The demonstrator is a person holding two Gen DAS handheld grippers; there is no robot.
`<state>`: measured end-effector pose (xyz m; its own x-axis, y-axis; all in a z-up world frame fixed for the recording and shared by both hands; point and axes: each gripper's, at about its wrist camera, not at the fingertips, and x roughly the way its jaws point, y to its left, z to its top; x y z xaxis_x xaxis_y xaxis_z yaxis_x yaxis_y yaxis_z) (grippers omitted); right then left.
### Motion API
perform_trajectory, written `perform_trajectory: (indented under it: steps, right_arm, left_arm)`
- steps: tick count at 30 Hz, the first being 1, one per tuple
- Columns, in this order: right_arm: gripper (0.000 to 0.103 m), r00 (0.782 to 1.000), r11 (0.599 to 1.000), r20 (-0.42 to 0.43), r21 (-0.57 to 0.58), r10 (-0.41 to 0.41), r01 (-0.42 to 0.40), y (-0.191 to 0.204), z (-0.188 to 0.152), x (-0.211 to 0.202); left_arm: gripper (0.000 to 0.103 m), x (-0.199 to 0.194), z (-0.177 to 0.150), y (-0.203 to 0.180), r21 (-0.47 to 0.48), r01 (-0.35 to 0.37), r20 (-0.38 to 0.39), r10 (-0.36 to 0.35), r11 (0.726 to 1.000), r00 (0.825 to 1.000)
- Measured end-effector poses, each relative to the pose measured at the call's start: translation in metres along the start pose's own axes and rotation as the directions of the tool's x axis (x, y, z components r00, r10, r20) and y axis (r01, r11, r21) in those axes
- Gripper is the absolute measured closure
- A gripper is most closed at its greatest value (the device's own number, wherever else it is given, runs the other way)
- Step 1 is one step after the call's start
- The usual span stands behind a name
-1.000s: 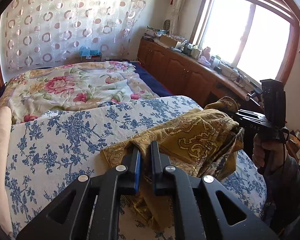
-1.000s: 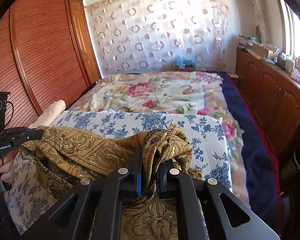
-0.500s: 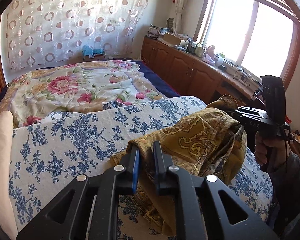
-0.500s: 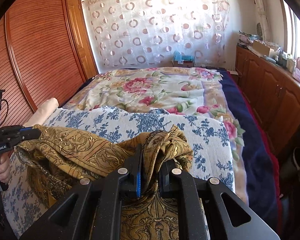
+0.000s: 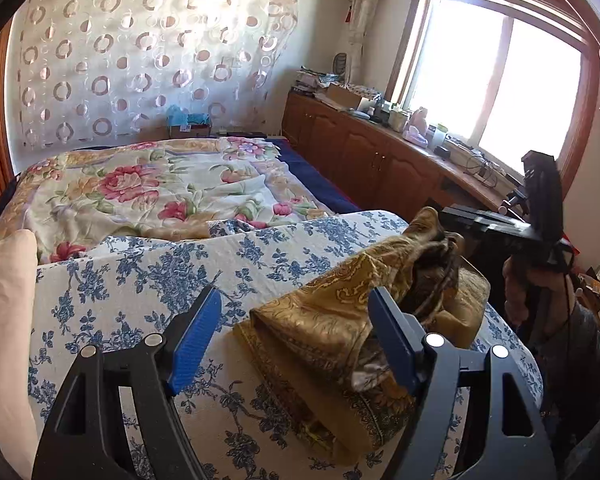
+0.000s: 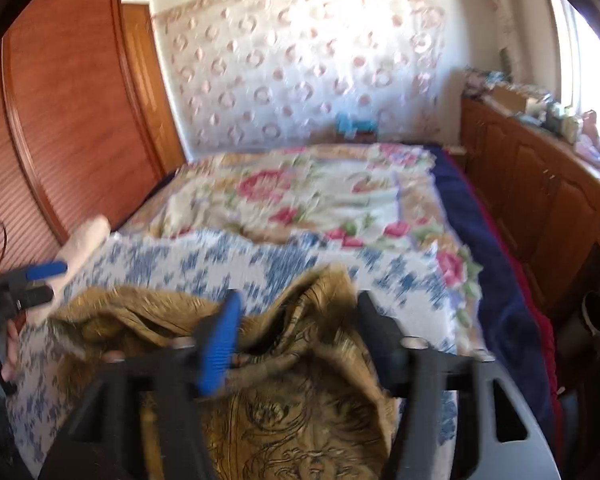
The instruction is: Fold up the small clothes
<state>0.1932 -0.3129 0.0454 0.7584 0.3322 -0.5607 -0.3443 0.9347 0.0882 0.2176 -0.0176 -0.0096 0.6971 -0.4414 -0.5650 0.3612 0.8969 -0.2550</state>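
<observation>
A gold patterned garment point(image 5: 332, 320) lies bunched on the blue-flowered white cover point(image 5: 140, 276) at the bed's near end. My left gripper point(image 5: 294, 330) is open, its blue pads either side of the garment's left end. My right gripper point(image 6: 296, 320) is open over the garment's other end point(image 6: 300, 412); that view is blurred. The right gripper also shows in the left wrist view point(image 5: 456, 216), at the raised tip of the cloth. The left gripper shows at the left edge of the right wrist view point(image 6: 40, 280).
A floral quilt point(image 5: 148, 192) covers the far bed. A cream pillow point(image 5: 4, 320) lies at the left. A wooden cabinet point(image 5: 380, 160) with clutter runs under the window on the right. A wooden wardrobe point(image 6: 60, 120) stands on the left.
Both grippers were shut on the gold garment and have opened. The cloth has dropped onto the flowered cover. The right wrist view is now blurred from motion.
</observation>
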Motion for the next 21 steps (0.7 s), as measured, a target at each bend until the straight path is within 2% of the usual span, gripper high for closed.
perform_trajectory:
  steps: [2, 6, 10, 13, 15, 18, 20, 21]
  right_arm:
    - [0.031, 0.999, 1.000, 0.039, 0.010, -0.014, 0.013, -0.005, 0.005, -0.012]
    - [0.031, 0.999, 0.999, 0.036, -0.017, -0.029, 0.029, -0.012, 0.002, -0.024]
    - [0.031, 0.997, 0.998, -0.062, -0.055, -0.046, 0.043, -0.018, -0.012, -0.012]
    - [0.031, 0.987, 0.999, -0.156, -0.052, -0.023, 0.015, -0.023, -0.020, 0.010]
    - [0.031, 0.983, 0.998, -0.184, -0.066, -0.010, -0.002, -0.021, -0.023, 0.021]
    - [0.049, 0.980, 0.995, -0.199, -0.092, 0.007, -0.026, -0.012, -0.017, 0.035]
    - [0.082, 0.979, 0.992, -0.204, -0.117, 0.027, -0.051, -0.010, -0.011, 0.041]
    - [0.091, 0.979, 0.990, -0.198, -0.129, 0.036, -0.062, -0.012, -0.010, 0.041]
  left_arm:
    - [0.026, 0.000, -0.003, 0.002, -0.007, 0.003, -0.006, -0.003, 1.000, 1.000]
    - [0.026, 0.000, -0.011, 0.002, -0.005, 0.024, -0.020, -0.024, 1.000, 1.000]
    - [0.026, 0.013, -0.020, -0.006, 0.036, 0.045, -0.090, -0.041, 0.998, 0.995]
    - [0.026, 0.023, -0.024, -0.013, 0.065, 0.051, -0.124, -0.043, 0.997, 0.991]
    - [0.026, 0.029, -0.023, -0.014, 0.069, 0.044, -0.137, -0.034, 0.997, 0.990]
    - [0.026, 0.040, -0.016, -0.013, 0.063, 0.023, -0.154, -0.013, 0.998, 0.988]
    - [0.026, 0.048, -0.008, -0.011, 0.059, 0.013, -0.147, -0.004, 0.998, 0.989]
    - [0.026, 0.051, -0.003, -0.010, 0.053, -0.003, -0.141, 0.011, 0.999, 0.990]
